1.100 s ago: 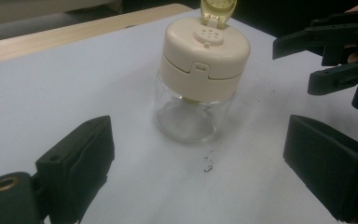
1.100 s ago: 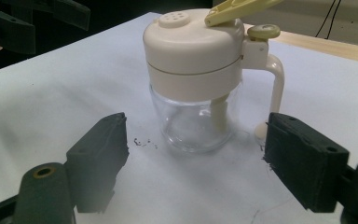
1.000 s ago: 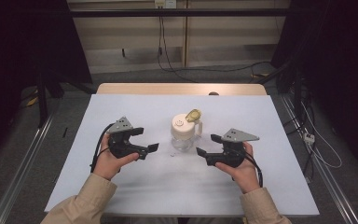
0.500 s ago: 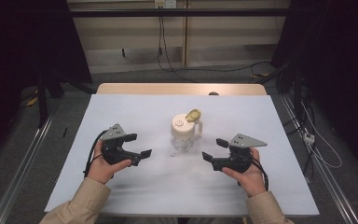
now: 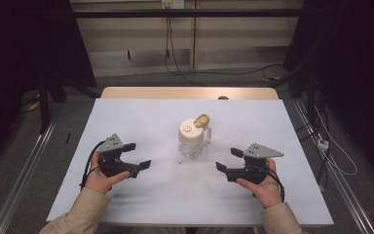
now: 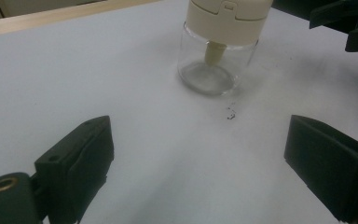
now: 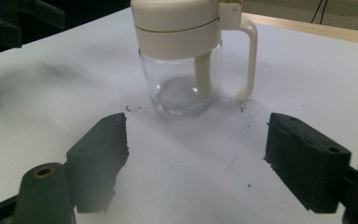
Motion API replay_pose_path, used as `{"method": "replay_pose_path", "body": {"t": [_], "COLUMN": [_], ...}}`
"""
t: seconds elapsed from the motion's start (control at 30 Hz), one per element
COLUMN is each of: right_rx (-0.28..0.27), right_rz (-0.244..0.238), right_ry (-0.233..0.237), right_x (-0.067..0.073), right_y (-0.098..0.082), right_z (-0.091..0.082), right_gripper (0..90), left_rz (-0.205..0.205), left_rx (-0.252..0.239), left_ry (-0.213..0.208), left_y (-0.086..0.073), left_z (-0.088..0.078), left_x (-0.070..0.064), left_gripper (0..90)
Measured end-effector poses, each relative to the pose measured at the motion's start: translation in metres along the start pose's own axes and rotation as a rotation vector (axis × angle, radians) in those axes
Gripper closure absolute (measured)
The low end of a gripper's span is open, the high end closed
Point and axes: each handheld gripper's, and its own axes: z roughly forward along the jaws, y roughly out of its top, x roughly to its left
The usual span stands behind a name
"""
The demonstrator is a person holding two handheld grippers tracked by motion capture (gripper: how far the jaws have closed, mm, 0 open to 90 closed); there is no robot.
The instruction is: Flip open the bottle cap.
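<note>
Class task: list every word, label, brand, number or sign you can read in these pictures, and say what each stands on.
No readable text anywhere.
Glass jar and its cream lid: no label; faint moulded marks on the lid top, too small to read.
Both tools: no markings legible.

Lab rec. setup, black curtains (image 5: 24,44), floor cables (image 5: 175,58), metal rails (image 5: 24,165)

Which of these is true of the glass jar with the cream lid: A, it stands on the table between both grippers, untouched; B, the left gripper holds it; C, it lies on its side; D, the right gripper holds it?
A: the jar stands upright on the table, apart from the open left gripper and right gripper.
</note>
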Motion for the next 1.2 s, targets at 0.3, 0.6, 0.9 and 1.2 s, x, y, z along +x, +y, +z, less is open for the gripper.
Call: {"method": "replay_pose_path", "body": {"t": [0.3, 0.6, 0.9, 1.2], "right_rx": [0.006, 0.017, 0.023, 0.022], "right_rz": [0.0, 0.003, -0.009, -0.003], "right_ry": [-0.006, -0.017, -0.028, -0.034], "right_x": [-0.003, -0.007, -0.009, -0.012], "right_y": [-0.006, -0.013, -0.017, -0.022], "right_z": [-0.006, -0.011, -0.018, -0.028], "right_gripper": [20.8, 20.7, 20.7, 20.6], "left_rz": [0.018, 0.029, 0.022, 0.023], "left_rx": [0.013, 0.015, 0.021, 0.021], "left_ry": [0.005, 0.008, 0.021, 0.023], "left_y": [-0.006, -0.013, -0.021, -0.026], "left_z": [-0.005, -0.012, -0.019, -0.023], "left_x": [0.001, 0.002, 0.004, 0.006], "left_gripper": [8.0, 8.0, 8.0, 8.0]}}
